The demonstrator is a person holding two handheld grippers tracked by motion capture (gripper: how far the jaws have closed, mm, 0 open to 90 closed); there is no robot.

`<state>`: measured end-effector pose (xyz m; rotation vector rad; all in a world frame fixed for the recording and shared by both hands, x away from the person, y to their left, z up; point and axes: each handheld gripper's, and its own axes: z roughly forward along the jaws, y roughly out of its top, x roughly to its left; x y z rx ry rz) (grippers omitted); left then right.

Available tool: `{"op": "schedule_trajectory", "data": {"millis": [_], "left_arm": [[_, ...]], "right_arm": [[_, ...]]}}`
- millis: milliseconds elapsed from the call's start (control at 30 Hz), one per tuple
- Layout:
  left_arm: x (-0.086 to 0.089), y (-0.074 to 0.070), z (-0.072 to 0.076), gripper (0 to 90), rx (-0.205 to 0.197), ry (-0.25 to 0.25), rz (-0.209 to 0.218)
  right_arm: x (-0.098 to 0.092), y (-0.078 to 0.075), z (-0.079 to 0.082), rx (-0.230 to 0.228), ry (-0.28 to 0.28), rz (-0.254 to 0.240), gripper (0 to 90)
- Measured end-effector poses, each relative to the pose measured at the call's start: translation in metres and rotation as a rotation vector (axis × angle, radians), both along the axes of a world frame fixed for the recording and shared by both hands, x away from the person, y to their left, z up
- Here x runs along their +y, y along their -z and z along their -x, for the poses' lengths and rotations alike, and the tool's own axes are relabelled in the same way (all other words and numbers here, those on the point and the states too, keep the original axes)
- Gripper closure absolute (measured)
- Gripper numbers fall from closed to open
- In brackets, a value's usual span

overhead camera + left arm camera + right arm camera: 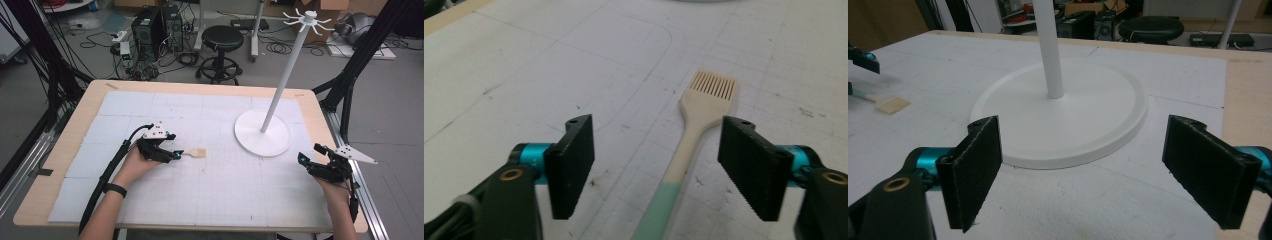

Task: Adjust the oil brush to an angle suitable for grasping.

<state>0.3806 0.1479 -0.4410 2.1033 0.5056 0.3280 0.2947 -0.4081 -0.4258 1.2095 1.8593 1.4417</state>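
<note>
cream-bristled brush (696,130) with a mint-green handle end.

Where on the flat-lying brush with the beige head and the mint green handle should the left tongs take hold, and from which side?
Probably on the narrow handle of the beige silicone brush with the mint green handle, near the colour change. It lies flat on the white gridded mat, so come from above with the left tongs, one jaw on each long side. They stand open, straddling it.
</note>
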Motion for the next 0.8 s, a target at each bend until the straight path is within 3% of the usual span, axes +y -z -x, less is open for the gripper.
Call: {"op": "schedule_trajectory", "data": {"millis": [200,500,633,800], "left_arm": [[-0.0027,0.0030,0.0008,49.2,0.013,0.011,-0.040],[-0.0041,0.0083,0.0001,62.9,0.044,0.026,-0.072],[-0.0035,0.0095,-0.0010,66.2,0.062,0.035,-0.052],[-0.0034,0.0089,-0.0013,76.2,0.064,0.061,-0.064]], "right_arm": [[0.0004,0.0001,0.0000,0.006,0.002,-0.001,15.4],[-0.0005,-0.0001,0.0002,0.002,0.002,-0.009,15.4],[-0.0008,0.0001,-0.0001,0.001,0.000,-0.009,15.4],[-0.0001,0.0002,0.0000,0.009,-0.002,-0.007,15.4]]}}
